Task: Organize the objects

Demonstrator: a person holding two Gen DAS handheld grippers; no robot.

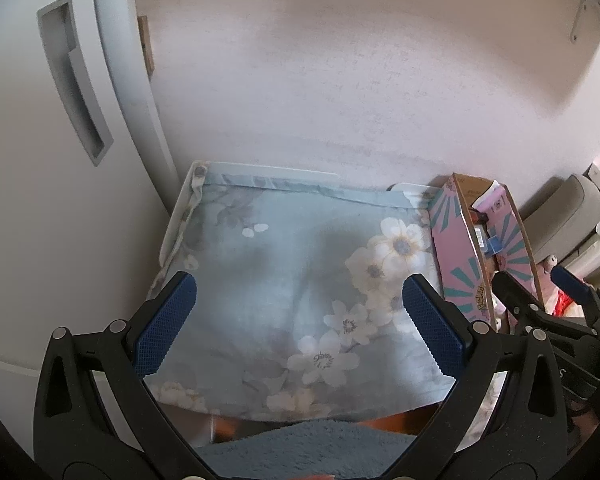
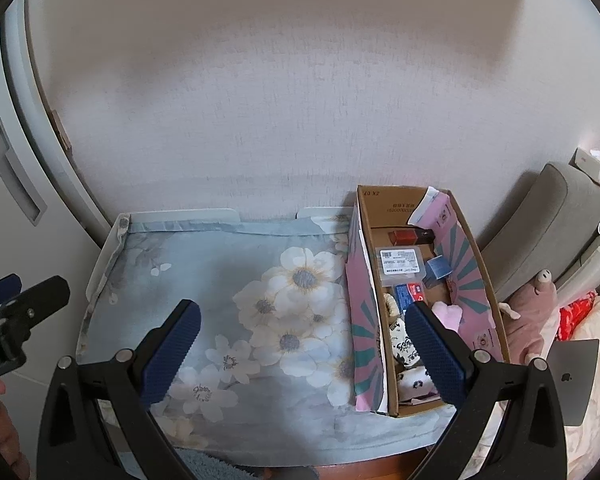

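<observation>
Box of small items sits at right of the frame on the flowered surface, long axis running away; right tongs, wide open and empty, are nearer; left tongs likewise gape empty.

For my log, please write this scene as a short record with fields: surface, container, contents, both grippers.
surface: small table under a floral cloth, against the wall
container: open cardboard box on the cloth's right side
contents: red box, labelled clear case, blue cube, pink soft item, other small items
left gripper: jaws open, empty, above the cloth
right gripper: jaws open, empty, one jaw above the box
</observation>
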